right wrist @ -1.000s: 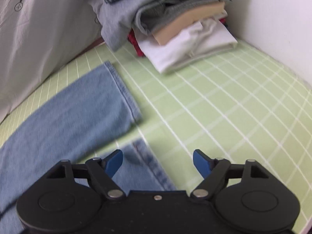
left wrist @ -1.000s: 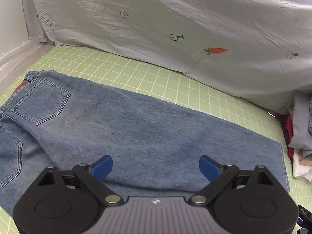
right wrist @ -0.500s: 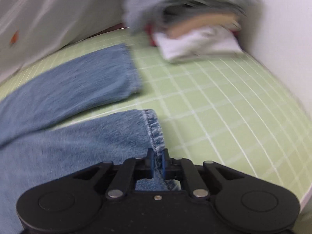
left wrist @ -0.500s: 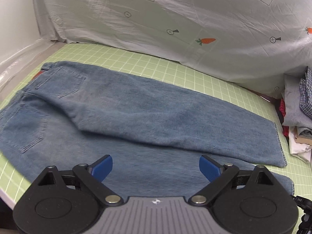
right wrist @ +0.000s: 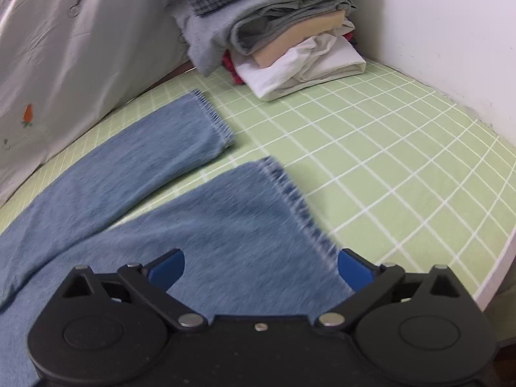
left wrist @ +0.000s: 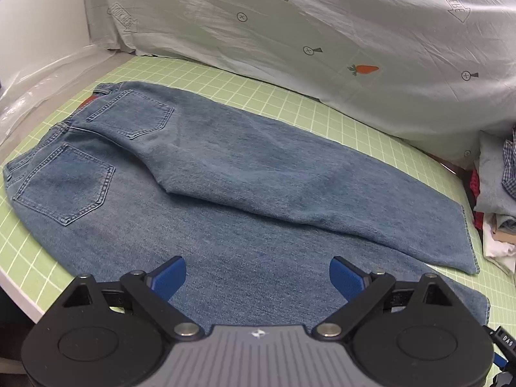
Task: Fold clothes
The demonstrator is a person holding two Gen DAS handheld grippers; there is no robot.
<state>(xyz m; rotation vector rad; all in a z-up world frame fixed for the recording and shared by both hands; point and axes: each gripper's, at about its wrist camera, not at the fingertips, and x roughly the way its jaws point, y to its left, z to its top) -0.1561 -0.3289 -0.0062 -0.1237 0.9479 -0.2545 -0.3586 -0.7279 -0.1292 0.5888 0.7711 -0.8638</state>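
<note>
While both grippers hang with jaws spread wide and nothing between them, the jeans (left wrist: 245,200) lie flat on the green grid mat (right wrist: 371,148), back pockets up. In the left wrist view the left gripper (left wrist: 258,275) sits over the near leg at about mid-length; the waistband lies far off to the left of its jaws, the hems far off to the right. Long axis of the garment thus runs across the jaws, left to right, not away from them. The far leg lies ahead of the jaws, angled and partly lapped over the near leg toward the crotch.

In the right wrist view the right gripper (right wrist: 261,266) sits at the hem end: the near leg's stitched hem runs from ahead of the jaws down to the right fingertip, just touching or just beside it (motion blur, cannot tell). The far leg's hem lies ahead and left, apart from the near one, with mat showing between. Right gripper is the nearer to both hems; left is nearer the thigh and seat.

Judgement: legs are not stacked edge to edge, so the jeans read as laid out, not folded.

Stack of folded clothes (right wrist: 283,29) lies well ahead of the right jaws.

Writing: the grey sheet (left wrist: 322,32) ahead bears "LOOK HERE" arrows and carrot prints. No brand label legible on the jeans.
</note>
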